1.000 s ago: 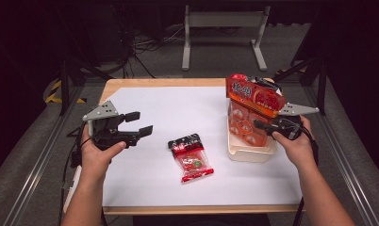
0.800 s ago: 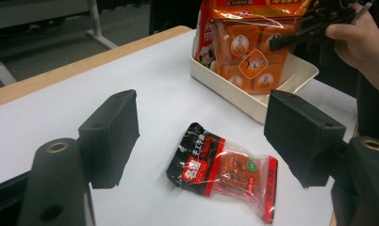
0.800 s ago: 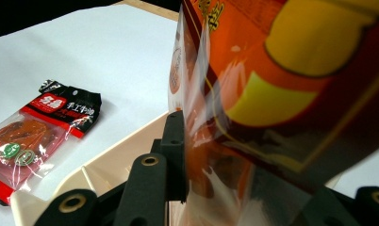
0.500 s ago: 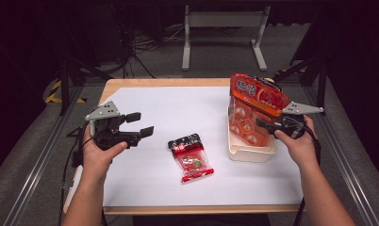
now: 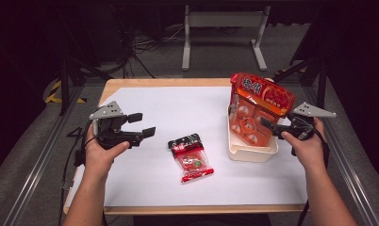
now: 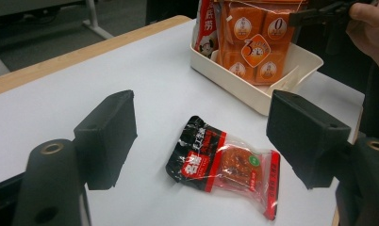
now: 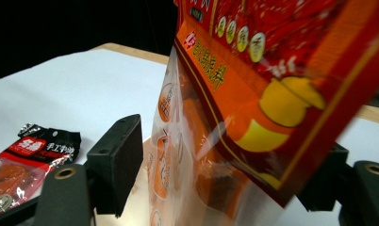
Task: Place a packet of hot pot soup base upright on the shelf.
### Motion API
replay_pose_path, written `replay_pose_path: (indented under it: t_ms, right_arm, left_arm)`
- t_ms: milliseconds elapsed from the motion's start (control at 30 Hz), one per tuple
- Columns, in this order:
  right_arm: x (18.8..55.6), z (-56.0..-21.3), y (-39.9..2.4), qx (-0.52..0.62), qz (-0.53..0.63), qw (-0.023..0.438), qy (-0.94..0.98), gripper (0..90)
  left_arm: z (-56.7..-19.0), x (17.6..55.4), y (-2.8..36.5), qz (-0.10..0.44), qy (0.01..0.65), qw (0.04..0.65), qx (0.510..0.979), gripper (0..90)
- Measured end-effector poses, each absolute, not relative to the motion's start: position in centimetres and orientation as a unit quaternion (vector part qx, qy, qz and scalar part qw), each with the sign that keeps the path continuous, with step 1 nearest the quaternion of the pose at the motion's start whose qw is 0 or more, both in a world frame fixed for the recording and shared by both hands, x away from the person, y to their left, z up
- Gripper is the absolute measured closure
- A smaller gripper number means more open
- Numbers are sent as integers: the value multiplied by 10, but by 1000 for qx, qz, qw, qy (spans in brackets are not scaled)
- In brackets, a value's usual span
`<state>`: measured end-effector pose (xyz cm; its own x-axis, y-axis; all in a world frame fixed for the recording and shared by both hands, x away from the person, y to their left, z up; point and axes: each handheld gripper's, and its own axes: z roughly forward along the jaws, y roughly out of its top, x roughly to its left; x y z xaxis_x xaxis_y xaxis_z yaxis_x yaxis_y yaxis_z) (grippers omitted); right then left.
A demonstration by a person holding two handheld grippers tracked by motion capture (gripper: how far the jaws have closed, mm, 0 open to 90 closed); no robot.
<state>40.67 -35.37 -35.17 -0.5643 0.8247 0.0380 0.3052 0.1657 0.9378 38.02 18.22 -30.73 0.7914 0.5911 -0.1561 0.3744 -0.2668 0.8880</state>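
Since the frame a second ago, my right claw has just been opening: its jaws now stand wide either side of the big orange-red pouch, and in the right gripper view the left pad is clear of the film; I cannot tell whether the far pad touches. The pouch sat higher and more tilted before; now it stands nearly upright in the cream bin, its top leaning toward the right hand. My left claw has not shifted: jaws wide, nothing between them, hovering over the left side of the tabletop.

Materials: the pouch is glossy, crinkled plastic film, part clear, with orange hexagon-printed packets inside and a printed red header. The bin is a smooth, rectangular, shallow plastic tub with rounded corners. A small snack packet lies flat mid-tabletop, well apart from both claws: black-and-red printed top, clear lower half showing reddish contents. The tabletop is matte white sheet over a pale wooden edge.
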Motion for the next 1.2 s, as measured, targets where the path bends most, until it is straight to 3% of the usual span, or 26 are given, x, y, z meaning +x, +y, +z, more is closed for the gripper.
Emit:
replay_pose_path:
  t_ms: [567, 1200]
  right_arm:
    - [373, -336, -378, 381, 504, 273, 725, 194]
    - [346, -326, -371, 371, 477, 249, 757, 153]
  left_arm:
    - [-316, 390, 172, 127, 298, 496, 806, 269]
    - [-334, 405, 164, 114, 310, 471, 818, 278]
